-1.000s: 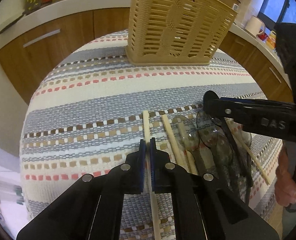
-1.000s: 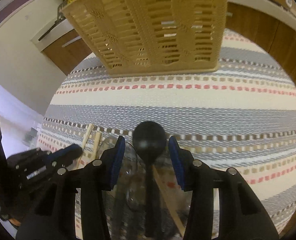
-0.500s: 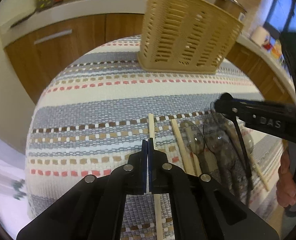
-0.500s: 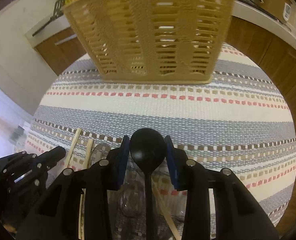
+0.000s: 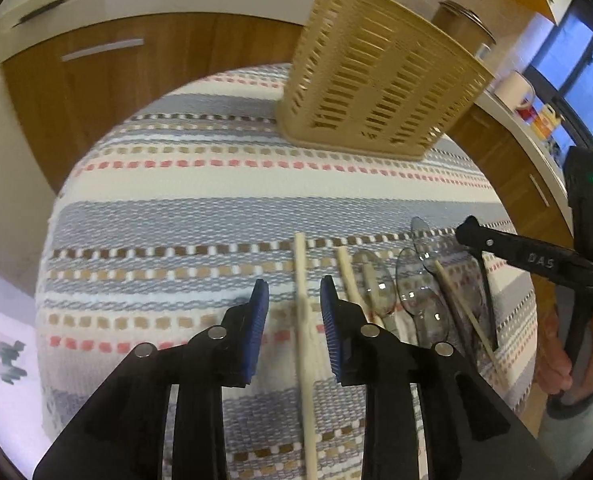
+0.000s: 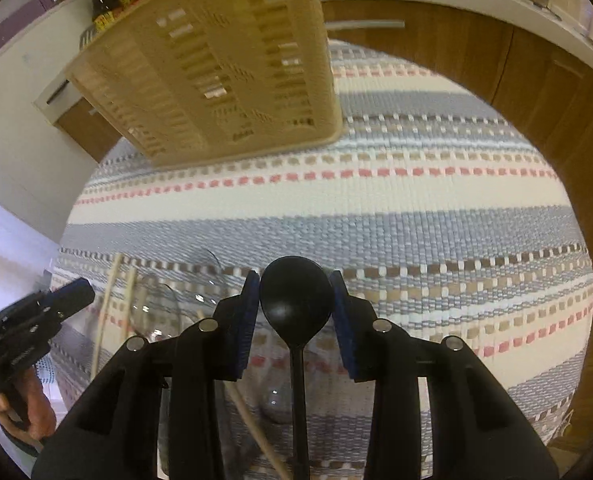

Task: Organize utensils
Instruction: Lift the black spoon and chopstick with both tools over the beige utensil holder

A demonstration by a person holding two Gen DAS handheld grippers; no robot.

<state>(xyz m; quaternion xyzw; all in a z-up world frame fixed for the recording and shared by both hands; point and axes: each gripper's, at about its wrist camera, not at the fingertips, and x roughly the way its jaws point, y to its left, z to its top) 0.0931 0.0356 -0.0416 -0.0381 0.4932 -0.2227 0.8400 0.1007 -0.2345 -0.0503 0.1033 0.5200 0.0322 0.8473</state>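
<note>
Near the one beige basket lie three wooden chopsticks. Beside them are three clear spoons and one black spoon.

Coarse woven tablecloth; slotted matt plastic basket; pale wooden chopstick (unvarnished); glossy black spoon.

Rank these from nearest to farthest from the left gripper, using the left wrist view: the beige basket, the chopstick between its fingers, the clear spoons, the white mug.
1. The chopstick, lying between the open fingers of the left gripper.
2. The clear spoons, just to the right on the cloth.
3. The beige basket, at the far side of the table.
4. The white mug, on the counter beyond the basket.
</note>
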